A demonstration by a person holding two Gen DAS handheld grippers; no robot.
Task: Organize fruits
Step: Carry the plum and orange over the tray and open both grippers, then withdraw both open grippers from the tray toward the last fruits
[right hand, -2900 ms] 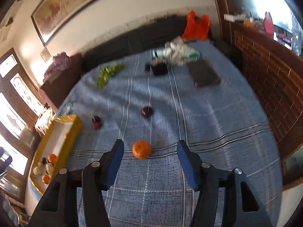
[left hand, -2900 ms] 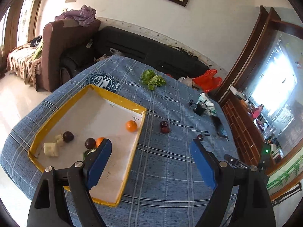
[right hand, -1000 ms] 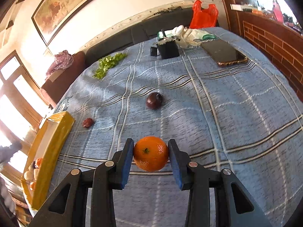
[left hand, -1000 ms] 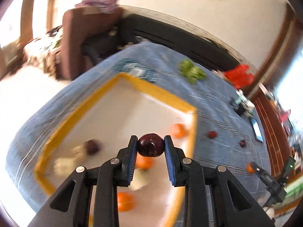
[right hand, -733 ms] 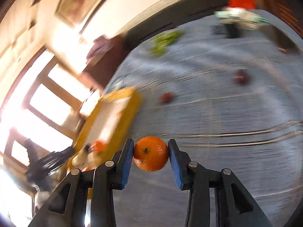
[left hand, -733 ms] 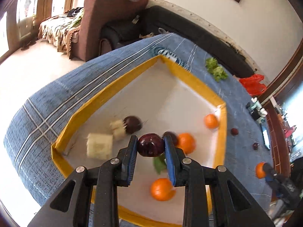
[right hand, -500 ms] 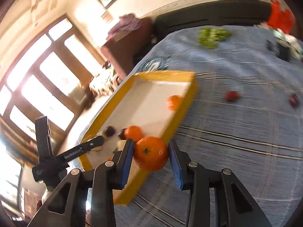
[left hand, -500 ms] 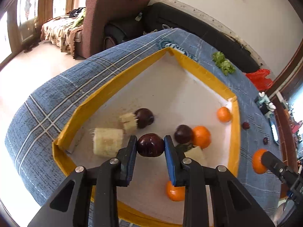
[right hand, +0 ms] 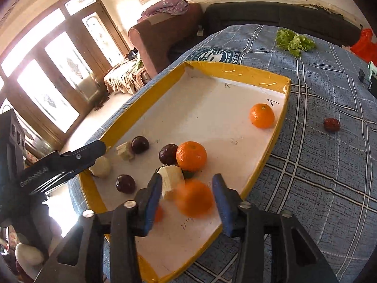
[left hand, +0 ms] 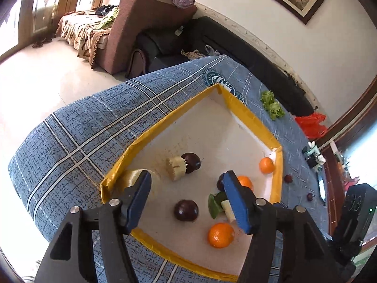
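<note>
Both grippers have just let go over the yellow tray [left hand: 249,115]. The left gripper [left hand: 186,202] is opening, its plum [left hand: 186,210] now lying low centre between the spread jaws; the right gripper [right hand: 187,202] is opening, its orange [right hand: 194,198] blurred, dropping free. One red fruit [right hand: 331,124] remains on the counter at right.

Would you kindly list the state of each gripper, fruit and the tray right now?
Left gripper: jaws opening, empty.
Right gripper: jaws opening, pads clear.
Blurred orange: between the right jaws, dropping.
Dark plum: released, lying in tray.
Yellow tray: holding fruit.
</note>
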